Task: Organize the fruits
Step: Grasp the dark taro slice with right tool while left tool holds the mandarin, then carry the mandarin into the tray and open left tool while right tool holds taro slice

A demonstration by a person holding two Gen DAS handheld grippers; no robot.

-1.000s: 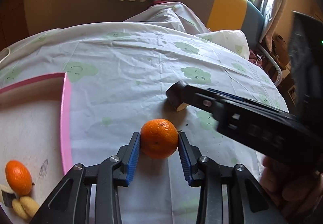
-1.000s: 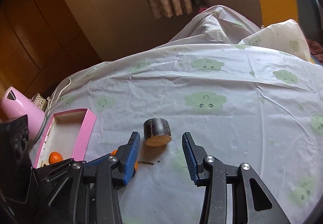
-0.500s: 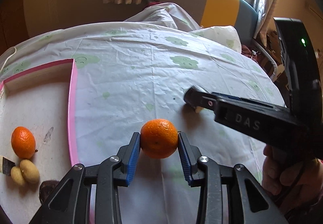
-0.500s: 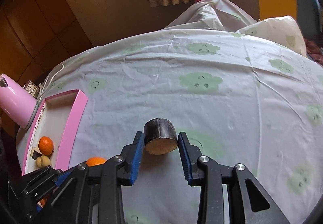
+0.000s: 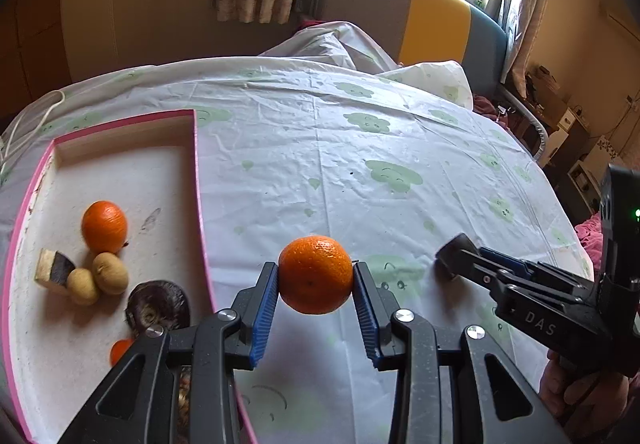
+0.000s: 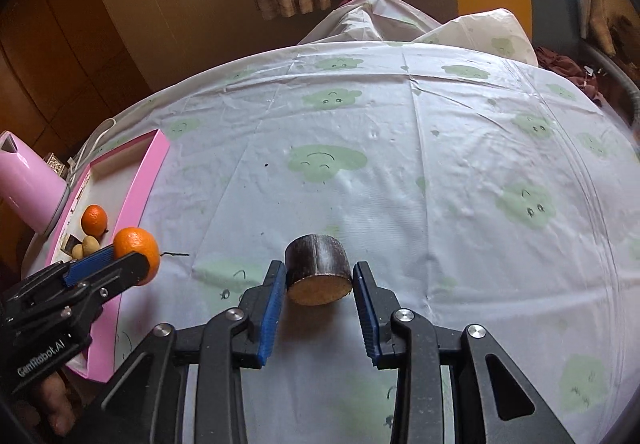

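Note:
My left gripper (image 5: 315,284) is shut on an orange mandarin (image 5: 315,274) and holds it above the cloth, just right of the pink tray's rim (image 5: 202,211). The mandarin also shows in the right wrist view (image 6: 137,248). My right gripper (image 6: 319,290) is shut on a dark cylindrical fruit piece (image 6: 318,268) with a tan cut face, lifted off the cloth. The tray holds another mandarin (image 5: 104,226), two small tan fruits (image 5: 110,273), a dark-skinned chunk (image 5: 54,270) and a dark round fruit (image 5: 158,310).
The round table wears a white cloth with green clouds (image 6: 400,163). A pink kettle (image 6: 24,183) stands left of the tray. A white cord (image 5: 24,115) lies at the table's far left. A bench with covered cushions (image 5: 400,23) stands behind.
My left gripper has carried the mandarin leftward toward the tray, which now shows more fully. My right gripper has closed on the dark fruit piece and raised it.

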